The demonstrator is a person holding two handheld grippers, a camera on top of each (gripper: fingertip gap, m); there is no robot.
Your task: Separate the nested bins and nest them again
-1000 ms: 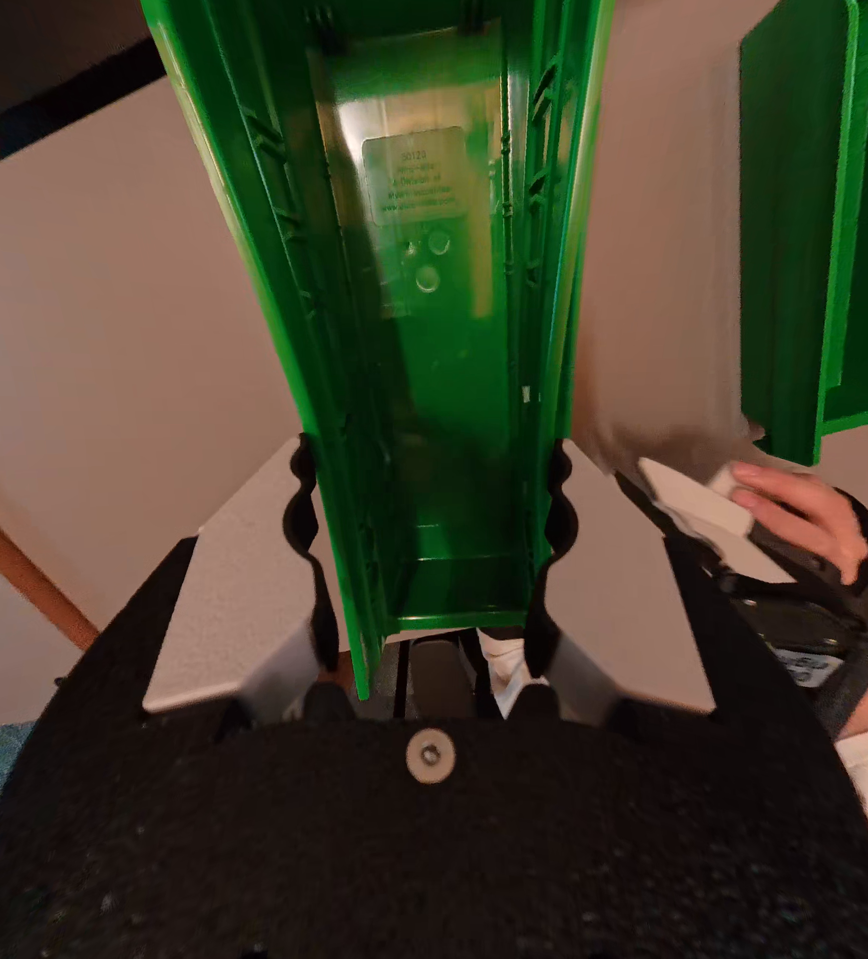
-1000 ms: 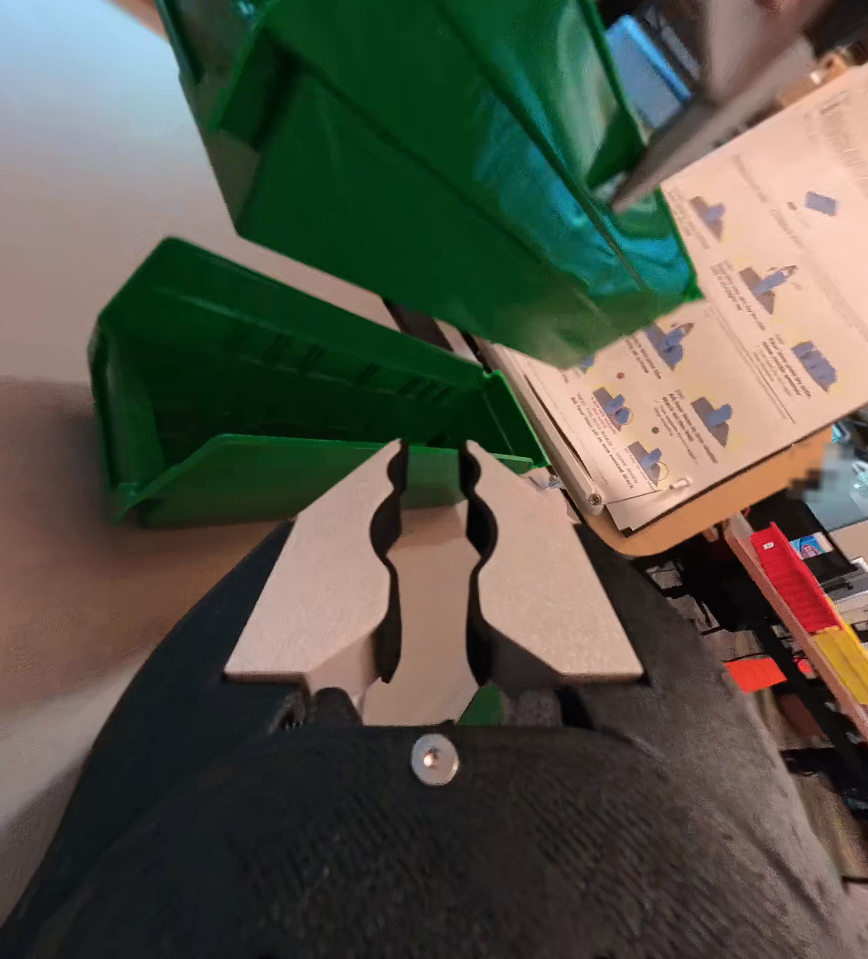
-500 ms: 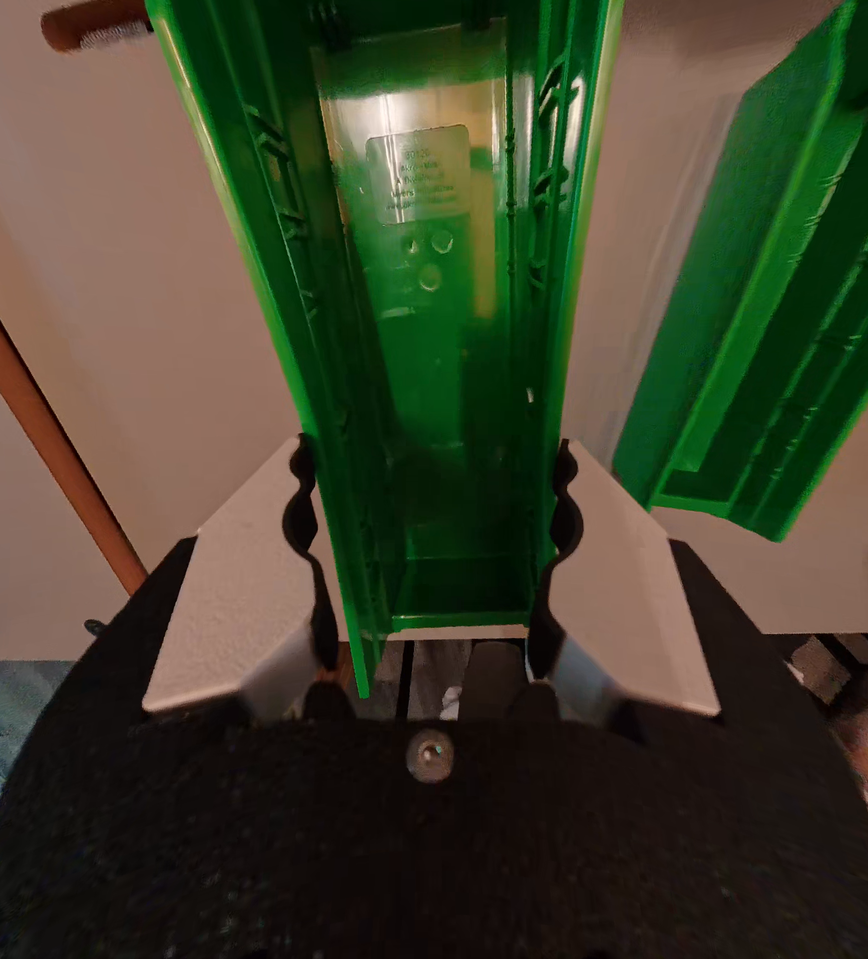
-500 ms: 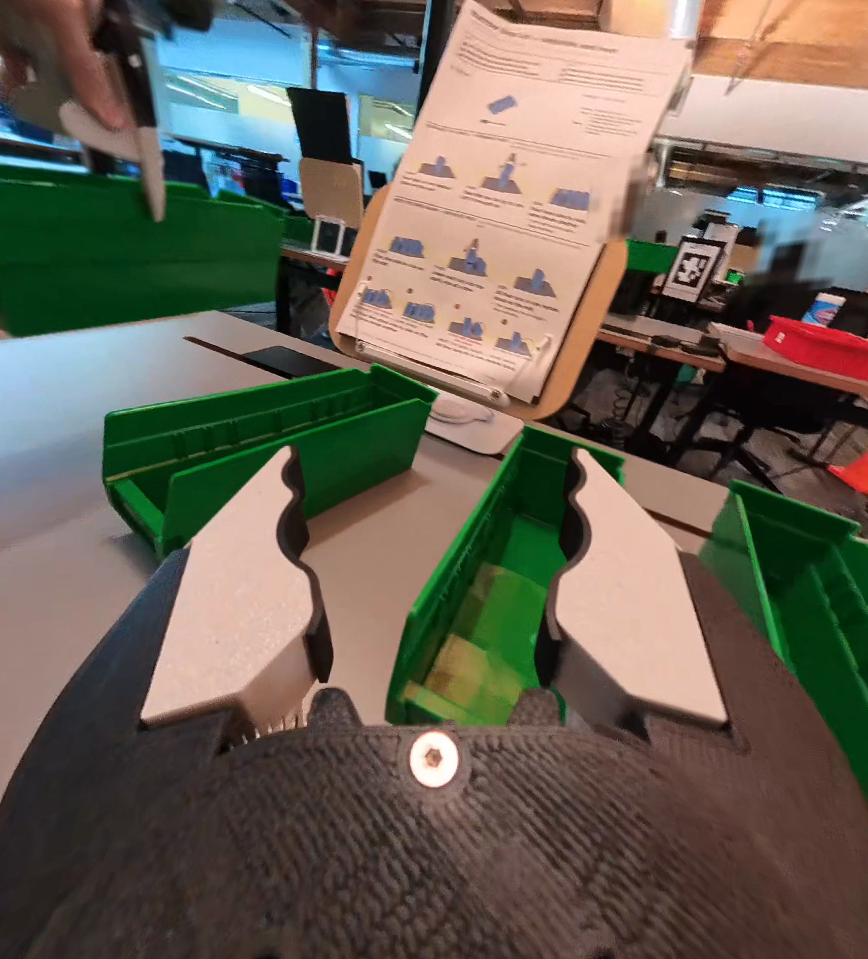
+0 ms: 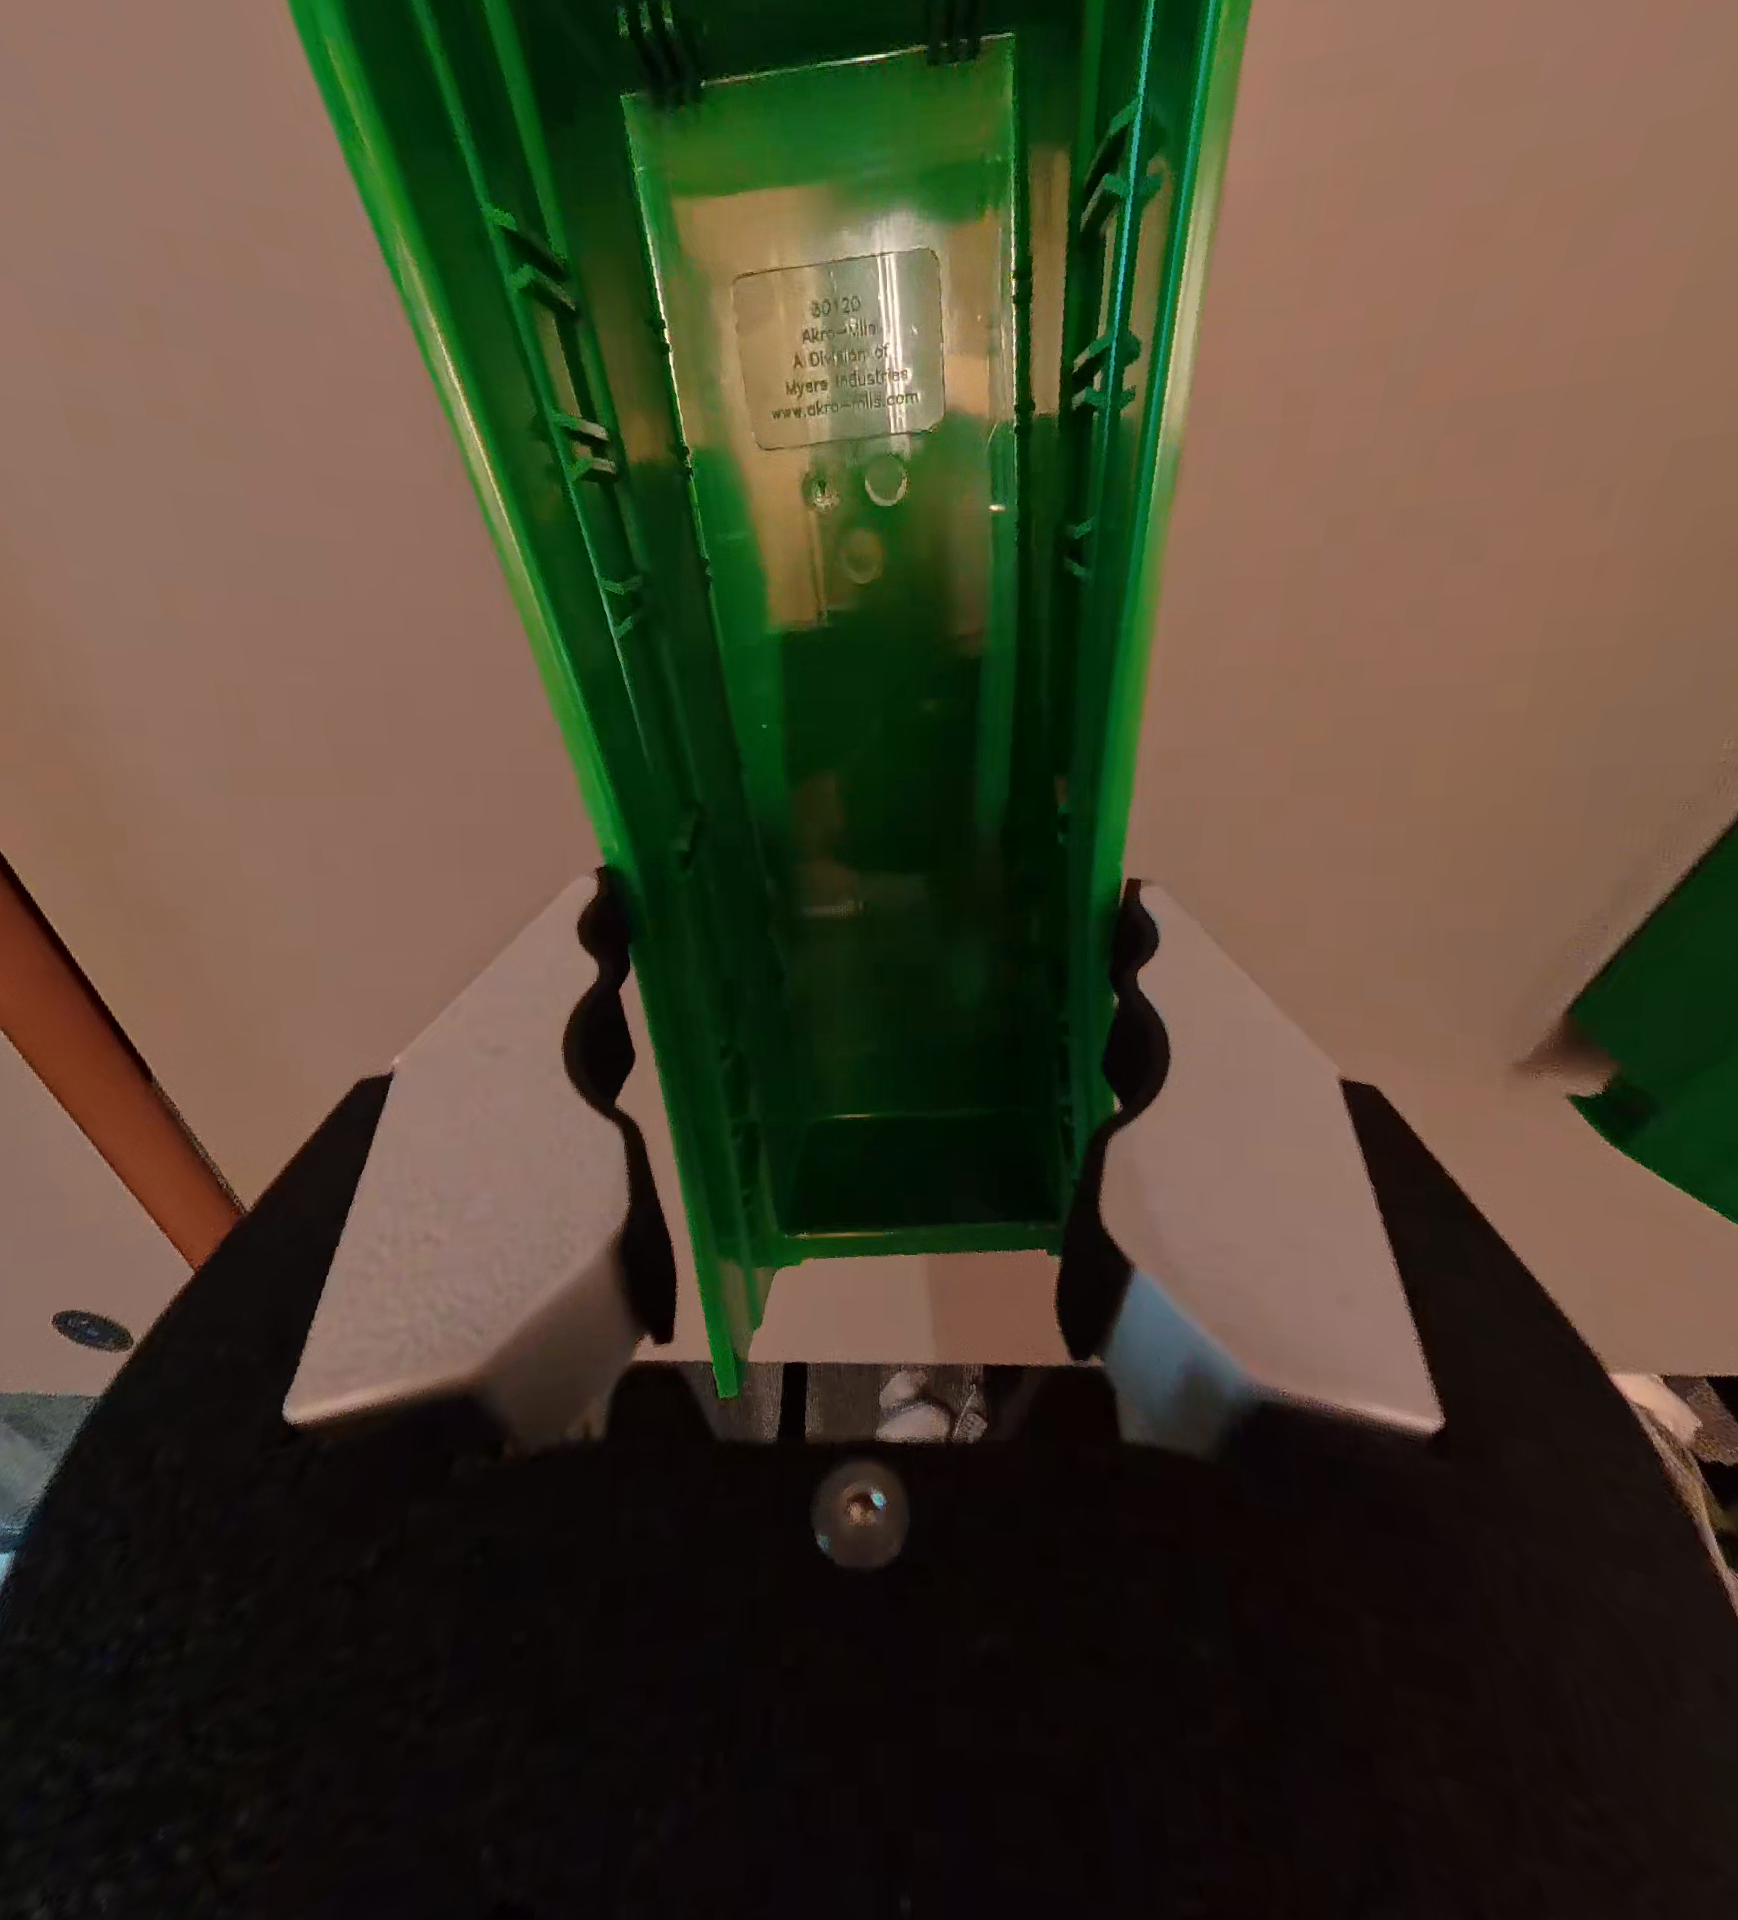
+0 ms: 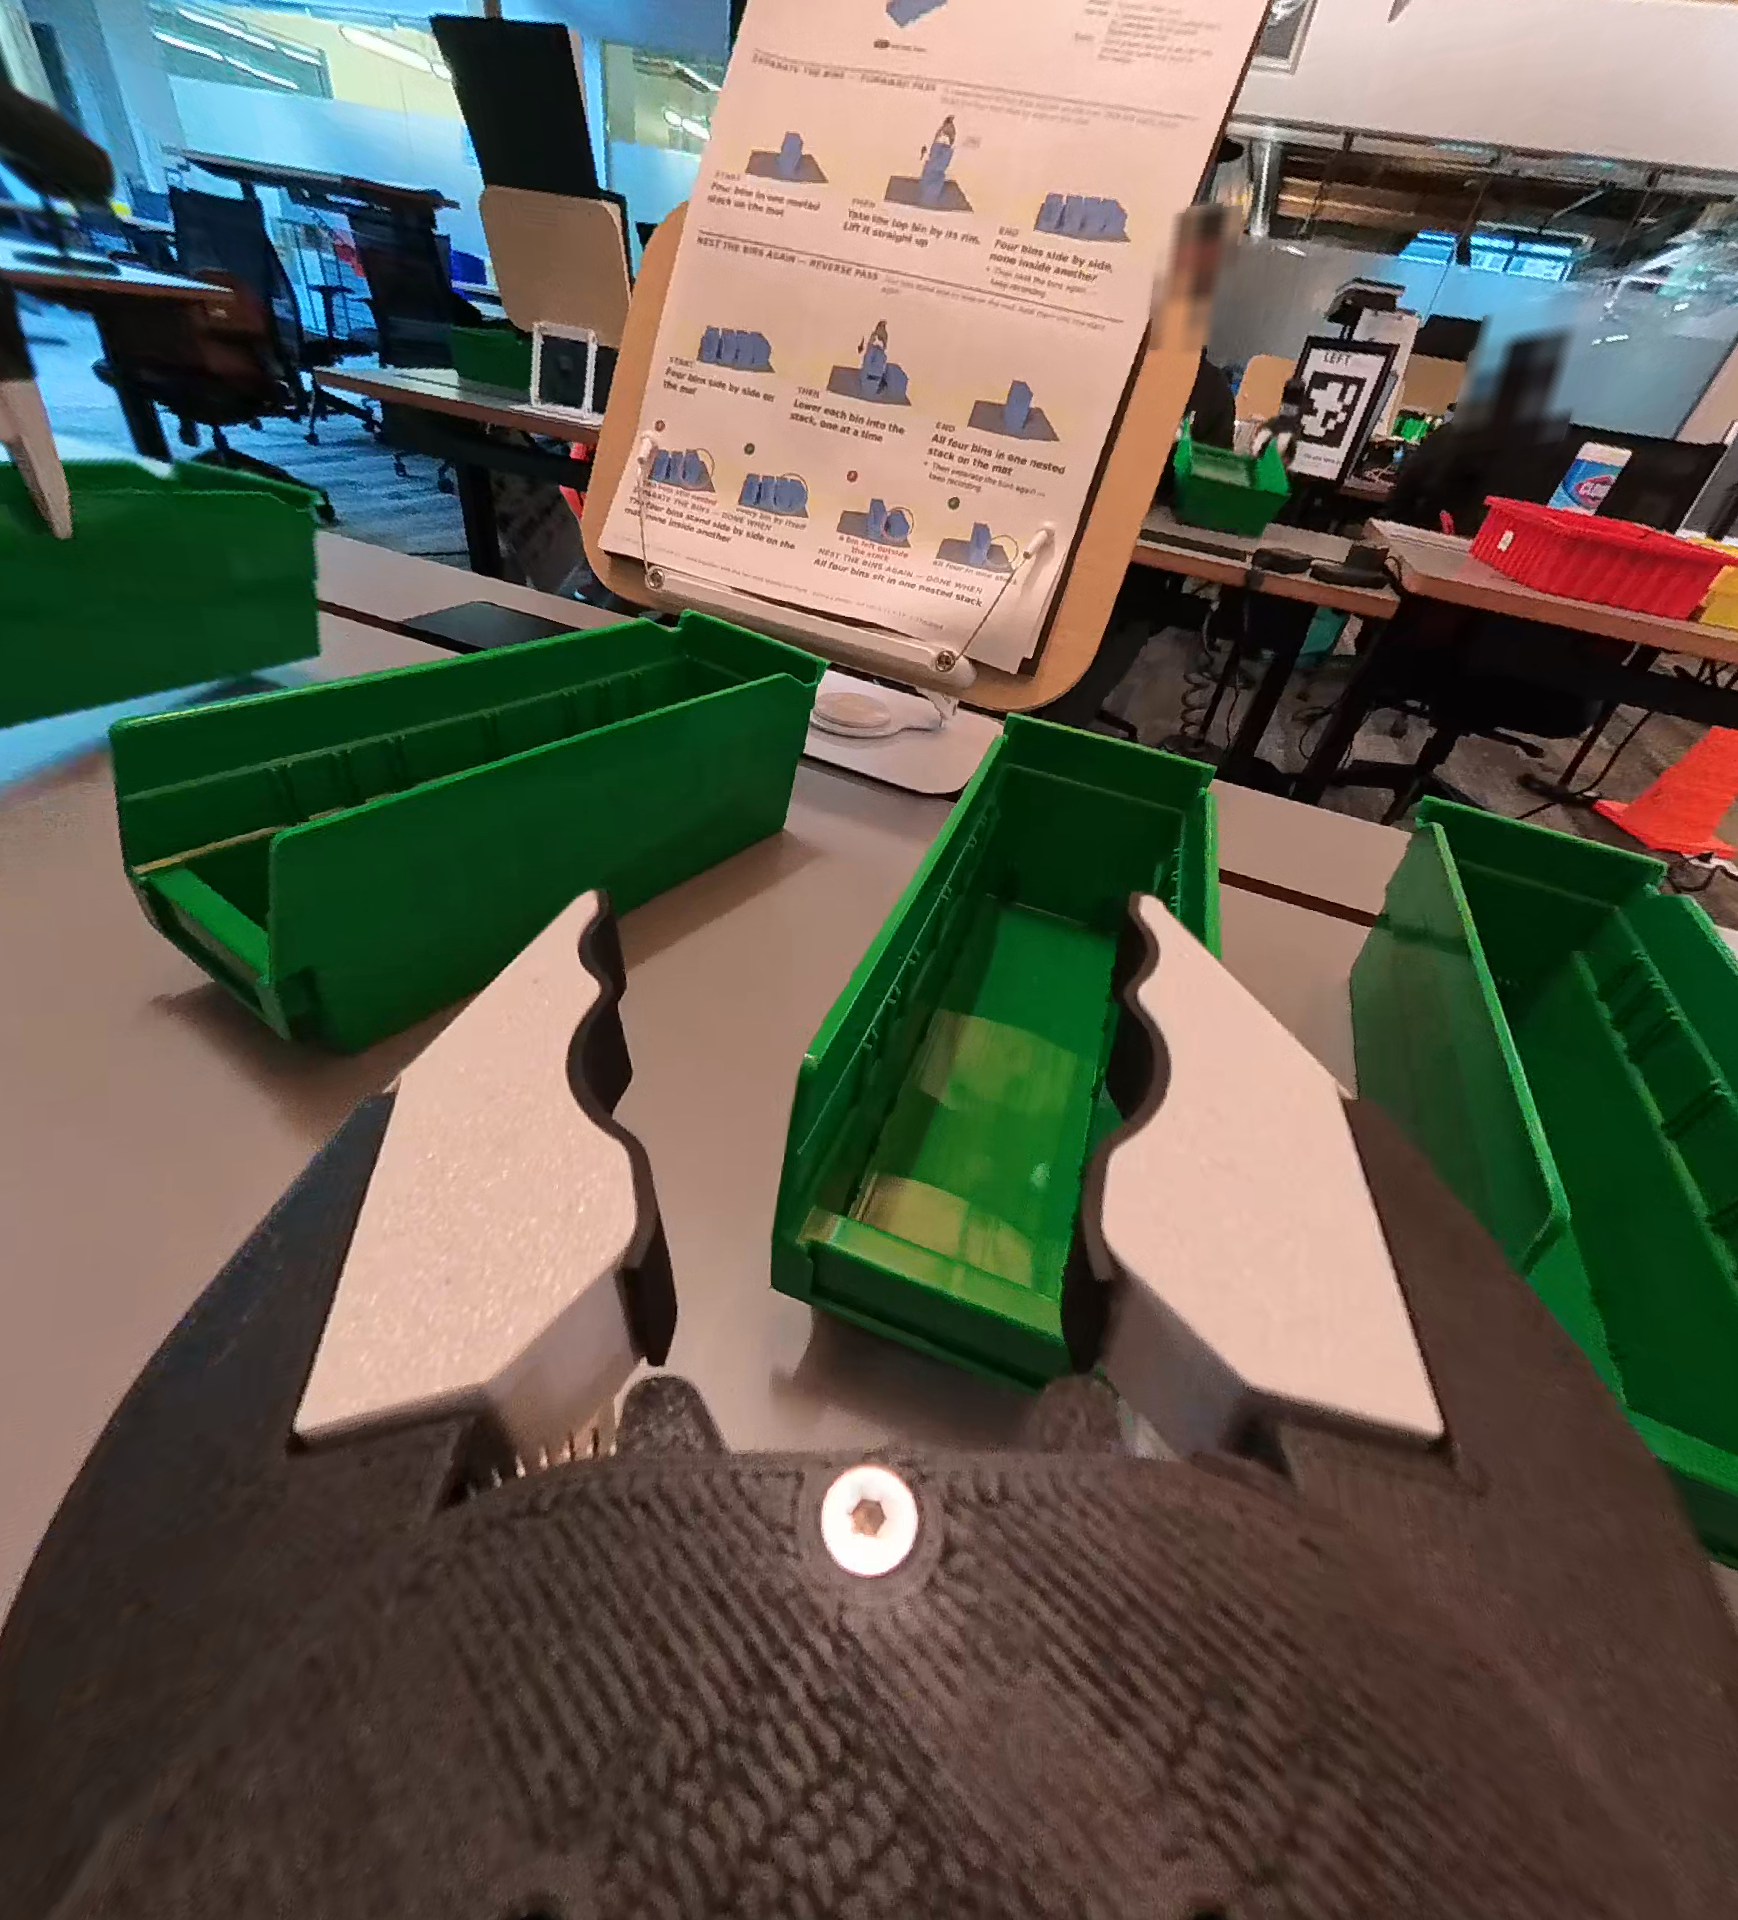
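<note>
The left gripper [image 5: 870, 1122] pinches the held bin [image 5: 844, 623] above the table [image 6: 65, 1091]; its long axis runs forward. The right gripper [image 6: 870, 1132], spread and empty, faces the middle bin [image 6: 990, 1039], lengthwise ahead.

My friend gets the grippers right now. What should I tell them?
Left hand-held gripper: shut on a green bin, held up over the table.
Right hand-held gripper: open, empty, aimed at the middle bin.
Three bins stand apart on the table: left bin, middle bin, right bin.
Done: all four bins are separated.
Left: put the held bin into one on the table, then nest the rest one at a time.
</note>
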